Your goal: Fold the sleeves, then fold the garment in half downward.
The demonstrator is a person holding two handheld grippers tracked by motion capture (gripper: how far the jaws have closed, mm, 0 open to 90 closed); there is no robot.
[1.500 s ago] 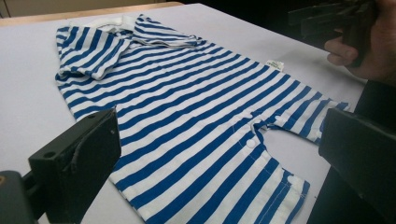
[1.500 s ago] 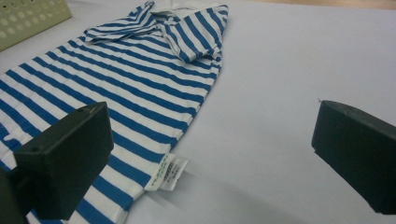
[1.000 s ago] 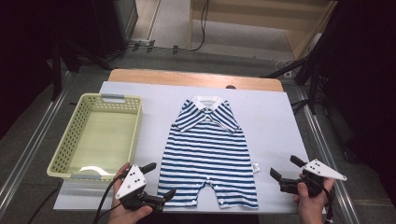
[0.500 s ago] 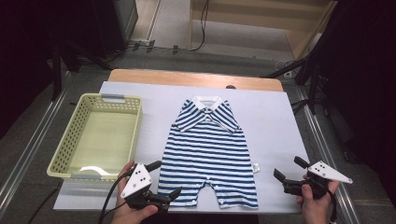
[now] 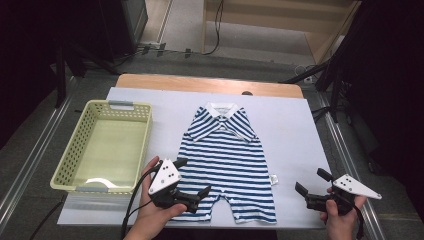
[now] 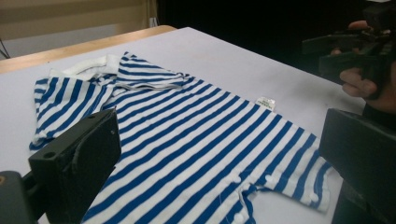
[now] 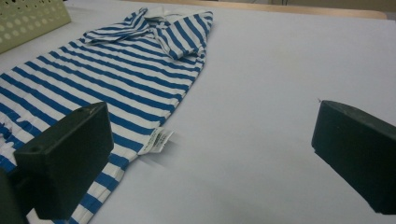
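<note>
A: White board [image 5: 295,130] covered the wooden table [image 5: 210,83], and it was the largest thing there. What lay on it?

B: A blue and white striped romper [image 5: 225,160] lay flat in the middle, collar toward the far edge and legs toward the person. At its left stood a pale green basket [image 5: 65,165] with holes in its walls, apart from the cloth.

A: Did something stand between the grippers and the romper?

B: Nothing blocked the way. A small white label [image 7: 156,139] stuck out from the side seam of the romper, on the side of the right gripper.

A: How were the grippers?

B: The left gripper [image 5: 192,177] was at the near left leg of the romper, its jaws spread wide over the striped cloth and holding nothing. I could not tell if a jaw touched the fabric. The right gripper [image 5: 311,182] was over the bare board, well apart from the romper, jaws also wide and empty.
</note>
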